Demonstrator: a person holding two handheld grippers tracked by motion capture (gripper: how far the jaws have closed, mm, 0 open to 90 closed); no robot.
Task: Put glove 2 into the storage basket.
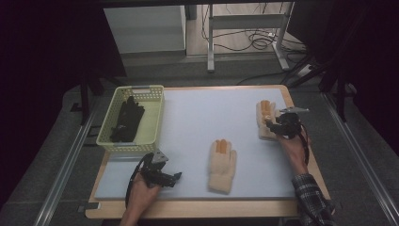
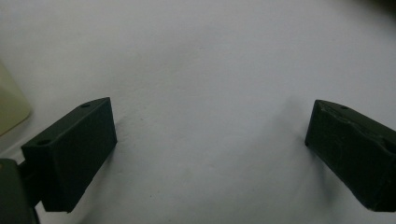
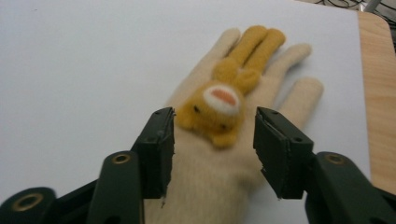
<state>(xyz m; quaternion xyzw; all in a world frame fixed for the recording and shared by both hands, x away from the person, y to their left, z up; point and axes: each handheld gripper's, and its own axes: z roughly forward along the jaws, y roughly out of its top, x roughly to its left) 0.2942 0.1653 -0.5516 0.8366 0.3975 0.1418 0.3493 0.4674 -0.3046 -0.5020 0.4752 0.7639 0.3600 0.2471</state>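
Observation:
Two cream knitted gloves with an orange animal patch lie on the pale blue mat. One glove [image 1: 222,162] is in the middle front. The other glove [image 1: 264,118] [image 3: 219,135] lies at the right. My right gripper [image 1: 272,124] [image 3: 214,140] hovers over that glove's cuff half, open, with a jaw on each side of the orange patch [image 3: 224,100]. My left gripper [image 1: 175,178] [image 2: 210,135] is near the mat's front left, open wide over bare mat with nothing between its jaws. A cream edge of the middle glove [image 2: 10,102] shows at the left of the left gripper view.
A yellow-green slotted basket [image 1: 153,117] stands at the back left of the mat and holds dark gloves [image 1: 127,118]. The mat [image 1: 197,113] lies on a wooden tabletop [image 1: 301,127] whose edge shows around it. Table legs and cables are on the floor beyond.

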